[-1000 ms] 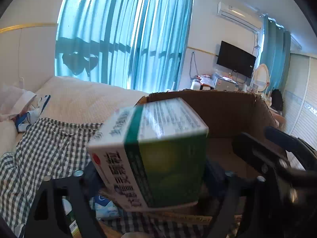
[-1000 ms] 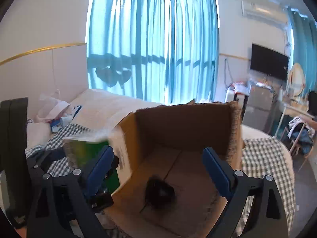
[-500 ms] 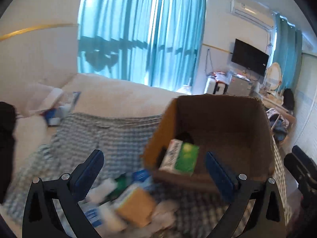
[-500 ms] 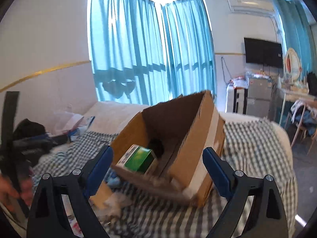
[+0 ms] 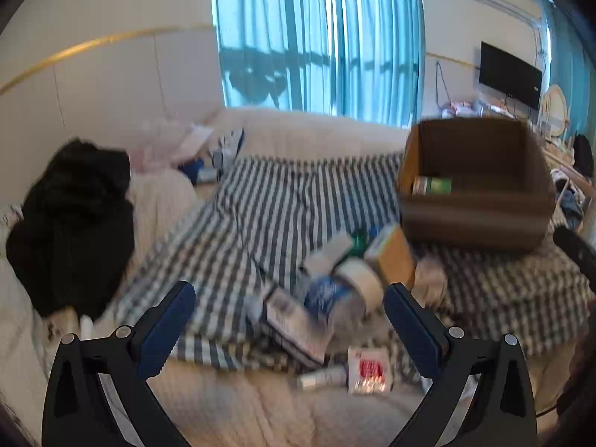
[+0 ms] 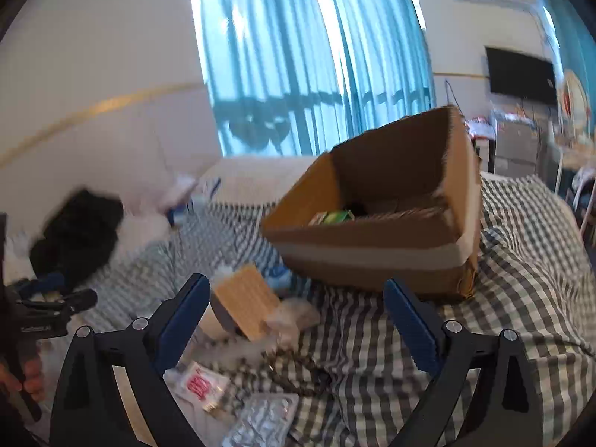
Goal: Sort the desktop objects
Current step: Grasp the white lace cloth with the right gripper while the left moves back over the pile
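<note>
So the sort is barely underway as far as I can tell: one green medicine box (image 5: 432,185) is lying inside the cardboard box (image 5: 473,219) at the far right of the checked cloth (image 5: 268,216), and there's something dark beside it in there that I can't make out. Everything else is still in a heap (image 5: 346,287) on the cloth, just near of the cardboard box: a tan carton (image 5: 395,257), a roll of tape (image 5: 359,279), a blue-and-white pack (image 5: 324,296), a small white bottle (image 5: 322,376) and a red-printed sachet (image 5: 368,370) closest to the camera. Both tools are empty. The left gripper (image 5: 288,320) has its jaws spread wide over the heap with nothing between them, and the right gripper (image 6: 298,320) is the same, wide apart and holding nothing. The left view gives the better look at the pile as a whole, plus a black garment (image 5: 74,223) off at the left. The right view picks up stuff the left one misses, like a foil blister pack (image 6: 260,422) at the near edge and the pale tape band along the cardboard box's front wall, and it catches the other tool with a hand (image 6: 26,376) on it at the far left. Lots left to move, I'd say.
</note>
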Demonstrator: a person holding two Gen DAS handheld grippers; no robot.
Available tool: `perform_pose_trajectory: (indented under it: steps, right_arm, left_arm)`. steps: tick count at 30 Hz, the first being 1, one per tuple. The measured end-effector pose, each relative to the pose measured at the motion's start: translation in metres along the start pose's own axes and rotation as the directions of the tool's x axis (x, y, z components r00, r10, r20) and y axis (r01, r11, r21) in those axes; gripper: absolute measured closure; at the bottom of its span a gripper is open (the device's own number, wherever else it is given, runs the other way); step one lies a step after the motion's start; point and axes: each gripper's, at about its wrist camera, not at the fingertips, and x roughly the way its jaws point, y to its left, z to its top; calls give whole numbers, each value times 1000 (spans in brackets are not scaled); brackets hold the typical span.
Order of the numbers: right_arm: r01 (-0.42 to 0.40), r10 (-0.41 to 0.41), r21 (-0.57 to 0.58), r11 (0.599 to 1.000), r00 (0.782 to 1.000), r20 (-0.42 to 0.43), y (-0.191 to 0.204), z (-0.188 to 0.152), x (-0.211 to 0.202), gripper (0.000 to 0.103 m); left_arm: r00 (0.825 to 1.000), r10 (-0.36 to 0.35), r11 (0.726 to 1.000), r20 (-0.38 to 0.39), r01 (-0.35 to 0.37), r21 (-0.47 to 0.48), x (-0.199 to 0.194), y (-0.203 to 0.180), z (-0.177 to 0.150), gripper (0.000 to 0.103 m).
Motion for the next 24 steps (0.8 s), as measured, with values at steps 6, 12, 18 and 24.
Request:
perform_pose_trajectory:
  steps: [6, 12, 18, 24]
  right_arm:
    - [89, -95, -89, 992, 993, -65, 19, -17, 29, 6]
    - [46, -48, -14, 999, 978, -204, 14, -28, 78, 6]
    - [-11, -11, -101, 995, 976, -217, 26, -35, 120, 6]
    - [-40, -6, -170, 985, 964, -264, 25, -44, 161, 16]
  left_arm:
    - [998, 38, 998, 55, -34, -56, 13, 6, -41, 0]
    - [998, -3, 997, -63, -2, -78, 55, 4, -49, 0]
    - [989, -4, 989, -151, -18, -144, 102, 25, -49, 0]
    - [984, -38, 967, -174, -8, -255, 127, 50, -53, 0]
